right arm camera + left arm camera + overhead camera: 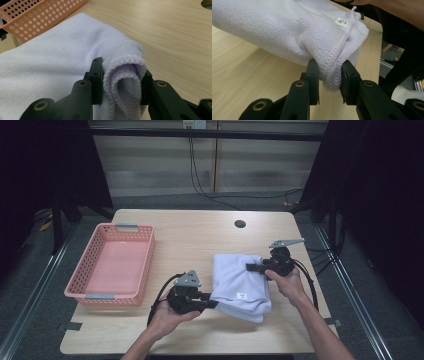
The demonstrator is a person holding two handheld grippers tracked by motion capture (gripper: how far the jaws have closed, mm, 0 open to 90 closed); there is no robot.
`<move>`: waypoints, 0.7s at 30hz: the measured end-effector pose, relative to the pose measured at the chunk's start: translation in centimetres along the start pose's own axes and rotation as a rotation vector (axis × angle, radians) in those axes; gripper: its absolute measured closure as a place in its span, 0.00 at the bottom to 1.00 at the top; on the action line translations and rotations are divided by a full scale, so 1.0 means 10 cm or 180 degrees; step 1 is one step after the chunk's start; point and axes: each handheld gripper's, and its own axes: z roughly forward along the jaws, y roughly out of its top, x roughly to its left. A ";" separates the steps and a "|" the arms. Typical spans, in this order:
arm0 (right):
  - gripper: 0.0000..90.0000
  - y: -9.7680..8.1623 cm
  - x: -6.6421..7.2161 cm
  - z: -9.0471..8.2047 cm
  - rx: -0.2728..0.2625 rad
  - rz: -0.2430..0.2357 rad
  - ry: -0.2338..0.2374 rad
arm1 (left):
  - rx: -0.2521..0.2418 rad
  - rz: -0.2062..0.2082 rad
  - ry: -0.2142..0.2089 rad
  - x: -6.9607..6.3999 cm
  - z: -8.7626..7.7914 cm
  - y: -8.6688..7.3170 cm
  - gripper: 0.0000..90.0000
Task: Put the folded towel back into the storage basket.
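A folded pale lilac towel [239, 282] with a small white label hangs just above the wooden table, right of centre. My left gripper [214, 304] pinches the towel's near left corner; in the left gripper view the hemmed edge of the towel [287, 30] is squeezed between the black jaws of that gripper [329, 76]. My right gripper [252, 267] clamps the towel's far right edge. In the right gripper view a rolled fold of the towel [50, 65] bulges between the pads of that gripper [122, 80].
An empty pink perforated basket [80, 282] stands at the table's left side, also the basket [37, 17] behind the towel. A round cable hole [240, 224] sits near the far edge. Cables trail from both grippers.
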 end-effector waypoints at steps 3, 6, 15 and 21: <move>0.73 0.08 0.00 0.00 -0.0037 -0.0020 -0.0009 | -0.0042 -0.0022 0.0024 0.04 -0.03 0.02 0.80; 0.73 0.16 0.00 0.01 -0.0051 -0.0020 0.0002 | -0.0072 -0.0043 0.0033 0.07 -0.05 0.03 0.80; 0.73 0.35 0.03 0.10 -0.0065 -0.0091 0.0017 | -0.0155 -0.0057 0.0149 0.15 -0.21 0.09 0.80; 0.73 0.48 0.06 0.20 -0.0056 -0.0100 0.0085 | -0.0204 -0.0068 0.0202 0.20 -0.34 0.09 0.80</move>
